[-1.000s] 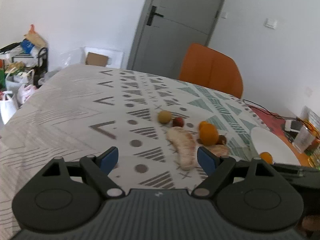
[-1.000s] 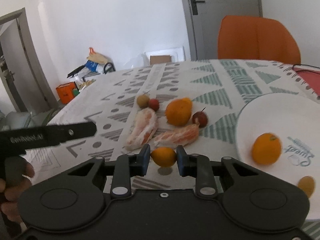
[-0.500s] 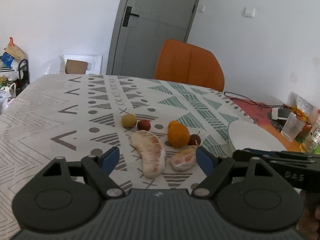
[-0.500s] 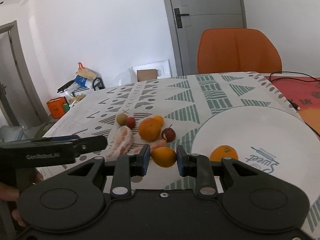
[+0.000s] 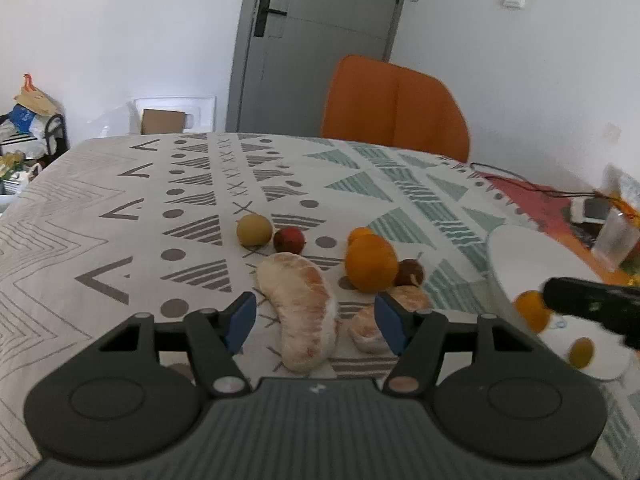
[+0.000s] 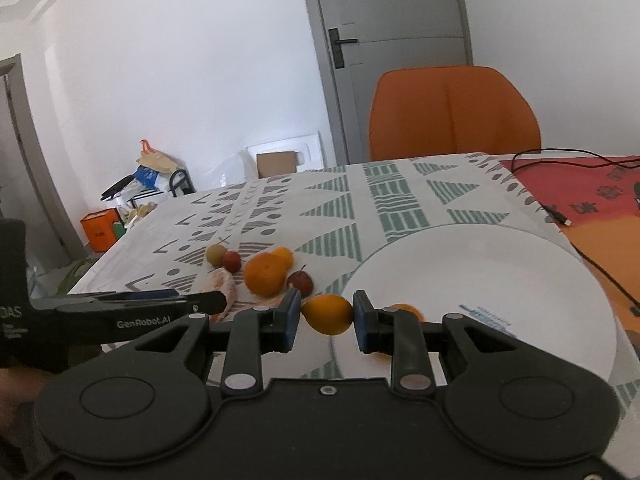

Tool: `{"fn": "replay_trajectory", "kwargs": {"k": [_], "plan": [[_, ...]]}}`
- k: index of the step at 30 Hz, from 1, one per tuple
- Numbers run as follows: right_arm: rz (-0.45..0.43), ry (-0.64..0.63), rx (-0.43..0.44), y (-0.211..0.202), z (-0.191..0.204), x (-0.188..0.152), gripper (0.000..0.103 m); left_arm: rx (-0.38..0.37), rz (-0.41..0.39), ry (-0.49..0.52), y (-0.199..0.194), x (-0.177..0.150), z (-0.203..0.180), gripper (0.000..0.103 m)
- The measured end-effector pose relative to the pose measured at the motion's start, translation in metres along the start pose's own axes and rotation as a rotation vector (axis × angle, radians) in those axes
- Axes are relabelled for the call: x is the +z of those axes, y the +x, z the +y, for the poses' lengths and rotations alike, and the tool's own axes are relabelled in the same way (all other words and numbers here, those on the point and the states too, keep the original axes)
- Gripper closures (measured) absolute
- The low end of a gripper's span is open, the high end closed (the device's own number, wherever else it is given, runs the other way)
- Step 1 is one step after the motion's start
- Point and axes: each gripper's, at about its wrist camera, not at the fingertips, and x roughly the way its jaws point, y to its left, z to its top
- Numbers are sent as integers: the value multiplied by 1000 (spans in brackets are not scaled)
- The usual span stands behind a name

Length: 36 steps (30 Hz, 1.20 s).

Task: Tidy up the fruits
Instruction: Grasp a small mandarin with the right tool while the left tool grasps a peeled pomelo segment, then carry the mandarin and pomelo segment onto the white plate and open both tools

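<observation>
- Right gripper [image 6: 327, 316]: jaws clamped on a small orange fruit [image 6: 327, 314], held in the air at the near rim of the white plate [image 6: 500, 264]. The fruit looks firm, round and light, and its smooth skin could roll in the pads. The grip across its widest part seems sound.
- Left gripper [image 5: 316, 322]: jaws closing with nothing pressed yet. The large peeled citrus segment [image 5: 300, 308] lies on the cloth between the pads, and a smaller peeled piece [image 5: 370, 330] lies just beside the right-hand pad.
- Peeled segments: judged soft, moist and easily crushed. A light hold across the thick middle would suit them best.
- Loose fruits: a whole orange [image 5: 371, 264], a red fruit [image 5: 289, 240], a yellow-brown fruit [image 5: 254, 230] and a dark stemmed fruit [image 5: 410, 273] sit close together, some of them touching, so a nudge may set them rolling.
- Plate: one orange fruit [image 5: 530, 310] already rests on it and most of its surface is bare.
- Room for moving: the patterned tablecloth [image 5: 120, 220] is open to the left. Cables and a cup crowd the far right edge.
</observation>
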Motion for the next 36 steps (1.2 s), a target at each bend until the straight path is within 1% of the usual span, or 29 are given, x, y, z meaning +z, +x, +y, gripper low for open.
{"fn": "replay_trajectory", "kwargs": {"k": [3, 4, 5, 6, 7, 9, 11, 14, 21, 30, 36], "plan": [[-8, 4, -16, -3, -7, 1, 77, 28, 36, -11, 15, 2, 0, 47], [-11, 7, -21, -5, -10, 1, 77, 38, 30, -1, 18, 2, -1, 47], [-14, 11, -26, -6, -13, 1, 77, 59, 27, 27, 20, 1, -4, 51], [-16, 15, -32, -7, -16, 1, 77, 76, 25, 48, 21, 0, -7, 56], [-17, 20, -37, -8, -18, 1, 77, 81, 25, 57, 21, 0, -8, 61], [-19, 26, -42, -9, -23, 0, 77, 79, 31, 49, 19, 0, -8, 64], [-22, 30, -45, -11, -26, 1, 77, 71, 29, 44, 15, 0, -8, 65], [-33, 32, -51, -13, -32, 1, 77, 69, 1, 63, 6, 0, -11, 65], [-51, 58, -89, -20, -51, 3, 77, 14, -47, 61, -12, 10, -22, 65], [-75, 78, -130, -31, -75, 4, 76, -72, -85, 108, -19, 23, -57, 65], [-65, 106, -157, -33, -94, -1, 76, -128, -96, 148, -17, 28, -82, 65]]}}
